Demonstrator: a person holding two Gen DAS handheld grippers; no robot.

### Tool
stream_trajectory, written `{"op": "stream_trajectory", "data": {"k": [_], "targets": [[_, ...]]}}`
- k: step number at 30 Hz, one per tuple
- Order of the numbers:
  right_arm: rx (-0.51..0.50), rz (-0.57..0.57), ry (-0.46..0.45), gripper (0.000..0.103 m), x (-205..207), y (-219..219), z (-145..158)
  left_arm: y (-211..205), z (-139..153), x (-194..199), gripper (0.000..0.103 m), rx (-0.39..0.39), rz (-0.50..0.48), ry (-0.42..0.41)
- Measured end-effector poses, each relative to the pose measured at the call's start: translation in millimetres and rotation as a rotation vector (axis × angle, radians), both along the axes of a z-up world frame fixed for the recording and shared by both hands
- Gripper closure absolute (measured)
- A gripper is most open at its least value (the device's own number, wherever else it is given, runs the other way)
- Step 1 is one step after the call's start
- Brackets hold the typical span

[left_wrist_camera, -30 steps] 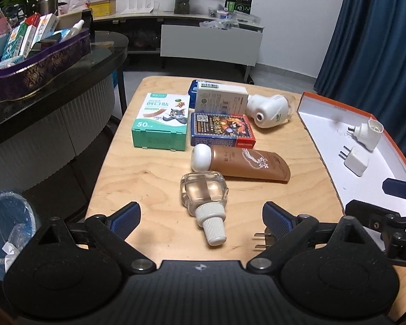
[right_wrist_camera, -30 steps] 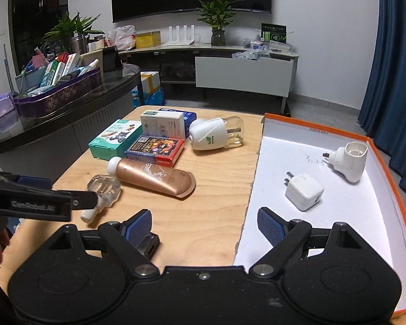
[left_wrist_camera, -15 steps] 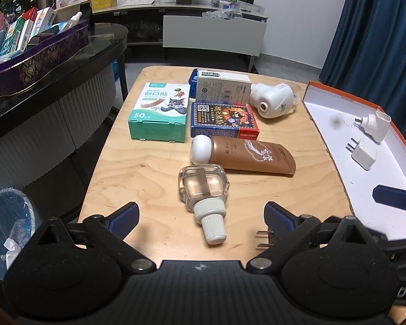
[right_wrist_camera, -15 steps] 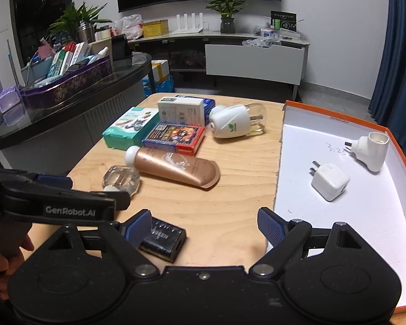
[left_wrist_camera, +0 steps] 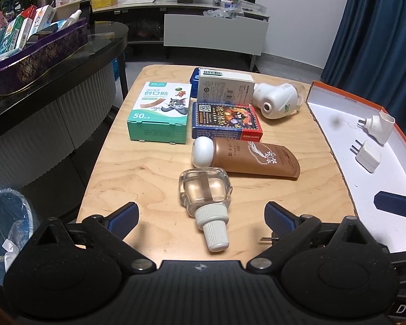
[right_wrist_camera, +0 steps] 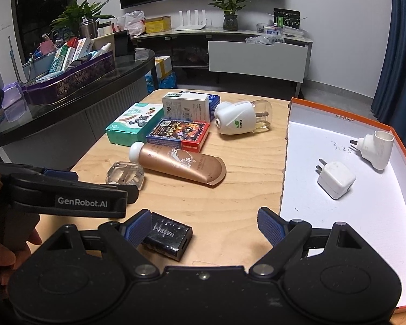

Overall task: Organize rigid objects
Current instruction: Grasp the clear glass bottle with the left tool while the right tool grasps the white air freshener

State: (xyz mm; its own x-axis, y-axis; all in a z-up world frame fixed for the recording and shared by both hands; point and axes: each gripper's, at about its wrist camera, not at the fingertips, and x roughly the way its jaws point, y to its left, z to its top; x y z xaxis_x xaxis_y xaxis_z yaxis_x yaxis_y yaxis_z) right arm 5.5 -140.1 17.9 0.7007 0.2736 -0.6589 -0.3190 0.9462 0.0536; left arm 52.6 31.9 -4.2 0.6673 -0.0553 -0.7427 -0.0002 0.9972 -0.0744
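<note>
I had pulled my spread right hand-held gripper [right_wrist_camera: 204, 228] back; the black UGREEN charger [right_wrist_camera: 167, 239] now showed near the orange box [right_wrist_camera: 338, 112], ready for grabbing.

My left gripper [left_wrist_camera: 200, 214]: jaws spread wide, holding nothing, lower centre of frame. My right gripper [right_wrist_camera: 204, 223]: jaws likewise wide apart, empty. My left hand [right_wrist_camera: 5, 254] grips handle, lower left edge.

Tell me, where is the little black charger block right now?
In the right wrist view, the black rectangular charger block lies on the wooden table, touching the left finger of the open right gripper, near the orange-rimmed white tray.
</note>
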Motion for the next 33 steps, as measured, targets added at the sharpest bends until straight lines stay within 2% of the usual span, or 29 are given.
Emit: {"op": "stream_trajectory", "data": {"k": [13,16,17,19,20,21,28,31,33], "targets": [[0.001,-0.006,0.007,0.003,3.4,-1.5,-4.8,-0.1,-9.5,22.6,0.002,0.023,0.042,0.008],[0.000,-0.010,0.007,0.003,5.9,-2.1,-4.5,-1.4,-14.5,28.9,0.014,0.042,0.046,0.016],[0.001,-0.013,0.007,0.003,7.2,-2.6,-4.5,-1.2,-17.0,31.3,0.024,0.044,0.048,0.024],[-0.001,-0.018,0.007,0.003,10.6,-3.8,-4.4,-3.2,-17.2,31.3,0.035,0.065,0.033,0.003],[-0.003,-0.022,0.003,0.003,12.8,-4.6,-3.8,-4.4,-16.6,30.4,0.047,0.074,0.021,-0.007],[-0.004,-0.027,0.000,0.003,16.1,-5.1,-2.6,-5.6,-16.0,30.1,0.051,0.081,0.012,-0.013],[0.019,-0.055,-0.023,0.003,51.4,-9.4,9.9,7.7,-12.1,20.9,0.051,0.009,0.004,-0.025],[0.022,-0.067,-0.030,0.003,79.3,-12.3,14.2,14.4,-6.0,15.6,0.051,-0.018,0.001,-0.041],[0.044,-0.092,-0.003,0.003,103.3,-16.9,15.9,17.4,-2.8,12.0,0.051,-0.028,0.002,-0.052]]}}
